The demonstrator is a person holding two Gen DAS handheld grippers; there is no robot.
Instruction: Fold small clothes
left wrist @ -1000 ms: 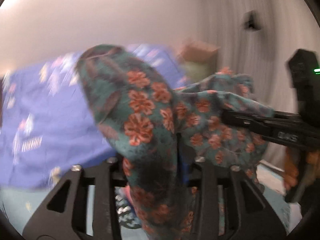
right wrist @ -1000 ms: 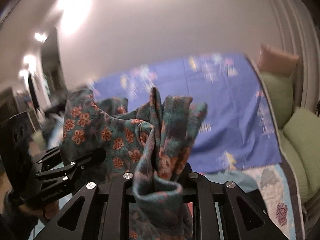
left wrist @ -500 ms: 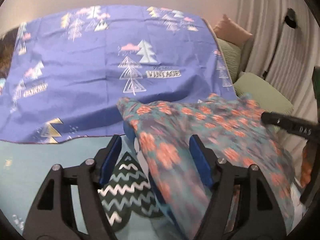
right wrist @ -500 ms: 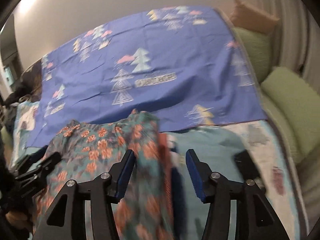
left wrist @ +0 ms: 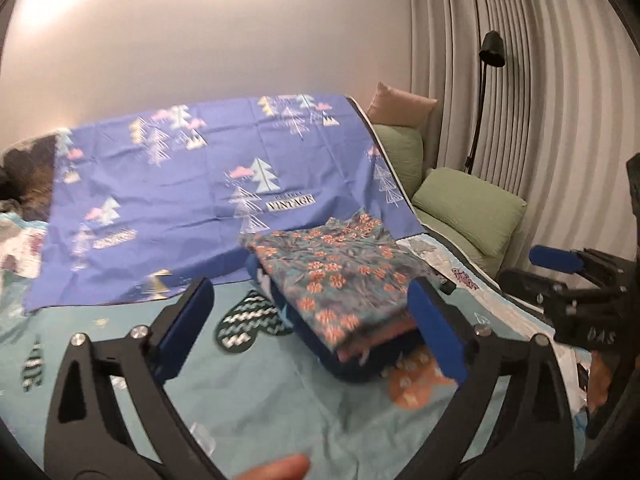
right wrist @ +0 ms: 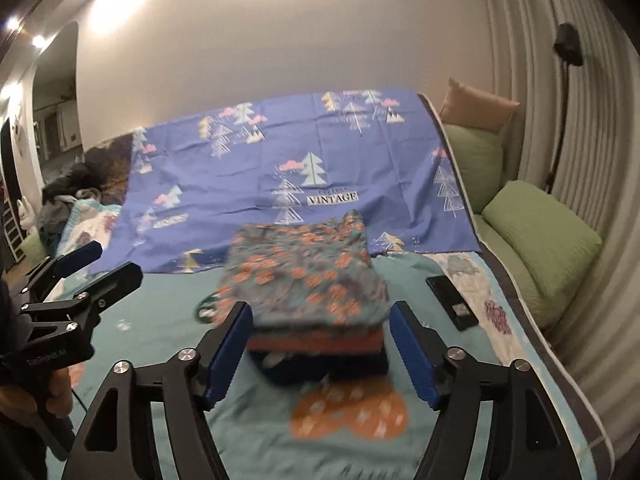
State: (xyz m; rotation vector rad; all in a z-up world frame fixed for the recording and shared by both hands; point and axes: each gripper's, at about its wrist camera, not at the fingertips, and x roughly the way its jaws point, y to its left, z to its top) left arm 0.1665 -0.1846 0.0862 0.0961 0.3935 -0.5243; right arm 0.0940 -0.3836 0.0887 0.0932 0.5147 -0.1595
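Note:
A folded teal garment with orange flowers (left wrist: 340,276) lies on top of a small stack of folded clothes (right wrist: 316,344) on the bed; it also shows in the right wrist view (right wrist: 304,276). An orange piece and a dark blue piece lie under it. My left gripper (left wrist: 312,332) is open and empty, just in front of the stack. My right gripper (right wrist: 320,344) is open and empty, its fingers on either side of the stack's near edge. Each gripper shows in the other's view, the right one (left wrist: 568,276) and the left one (right wrist: 96,268).
The bed has a teal printed sheet (right wrist: 168,320) and a blue tree-print cloth (right wrist: 280,160) spread behind the stack. A black phone (right wrist: 452,300) lies right of the stack. Green pillows (right wrist: 540,240) and a floor lamp (left wrist: 488,92) stand at the right. Dark clothes (right wrist: 64,204) pile at the far left.
Both grippers held the floral garment up a second ago. They have lowered it onto the stack, opened and drawn back from it.

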